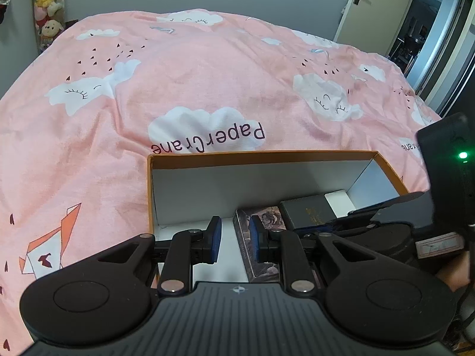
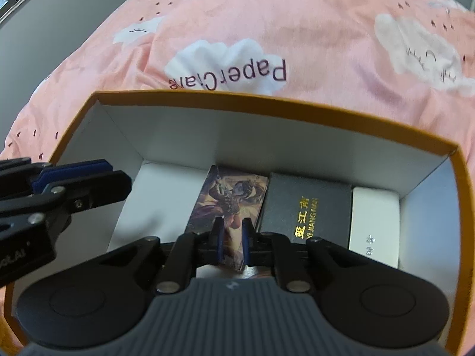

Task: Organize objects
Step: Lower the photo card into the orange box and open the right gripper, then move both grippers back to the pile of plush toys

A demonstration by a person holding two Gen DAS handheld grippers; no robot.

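Note:
An orange-rimmed cardboard box [image 2: 267, 106] with white walls lies on the bed. Side by side on its floor lie an illustrated card box [image 2: 234, 190], a black box with gold lettering [image 2: 305, 204] and a white box [image 2: 374, 216]. My right gripper [image 2: 232, 235] hangs over the near end of the illustrated box; its pads stand narrowly apart and press on nothing. My left gripper [image 1: 234, 238] sits low at the box's left part [image 1: 261, 155], shut, nothing between its pads, just left of the illustrated box [image 1: 267, 216]. In the right wrist view it [image 2: 115, 175] reaches in from the left.
The pink cloud-print bedcover [image 1: 207, 74] spreads all round the box. Plush toys [image 1: 47, 6] hang on the far left wall, and a door [image 1: 356, 0] stands open at the back right. A small pinkish box [image 1: 439, 244] shows by a hand [image 1: 454, 279] at the right edge.

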